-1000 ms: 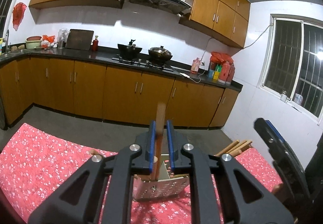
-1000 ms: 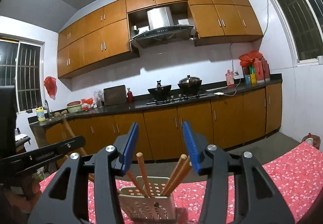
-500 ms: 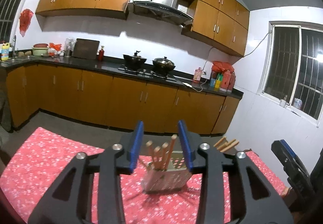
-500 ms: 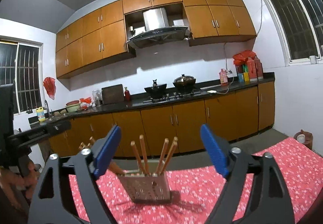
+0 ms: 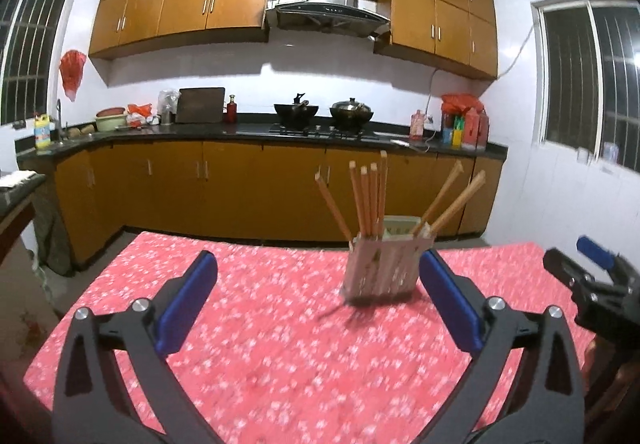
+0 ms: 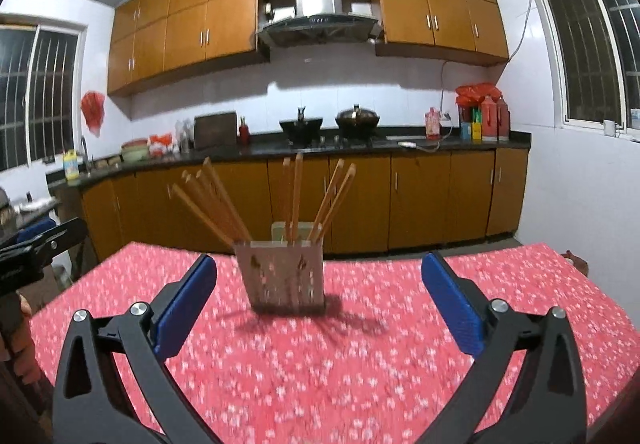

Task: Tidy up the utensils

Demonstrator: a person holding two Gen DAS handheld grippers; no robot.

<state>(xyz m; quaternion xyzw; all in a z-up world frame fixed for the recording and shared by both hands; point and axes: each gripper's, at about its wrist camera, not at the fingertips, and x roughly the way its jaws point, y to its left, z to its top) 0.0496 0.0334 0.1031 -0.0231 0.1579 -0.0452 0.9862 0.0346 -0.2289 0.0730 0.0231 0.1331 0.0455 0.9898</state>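
Observation:
A pale perforated utensil holder (image 5: 386,268) stands upright on the red floral tablecloth (image 5: 260,356), with several wooden chopsticks (image 5: 368,200) fanned out of it. My left gripper (image 5: 316,262) sits back from it; its jaws are opening wide with nothing between them, and the holder stands beyond the right fingertip. In the right wrist view the holder (image 6: 280,276) and chopsticks (image 6: 294,196) are ahead of my right gripper (image 6: 318,262), whose jaws are also opening and hold nothing. Each gripper shows at the edge of the other's view: the right gripper (image 5: 592,268), the left gripper (image 6: 36,244).
Past the table's far edge runs a kitchen counter (image 5: 248,132) with wooden cabinets, a stove with two black pots (image 5: 324,112) and bottles (image 5: 464,124). Barred windows flank the room. A hand (image 6: 20,336) shows at the left edge of the right wrist view.
Both grippers let go of chopsticks, which now stand in the holder, opened wide and drew back from it. The holder looks farther away in both views.

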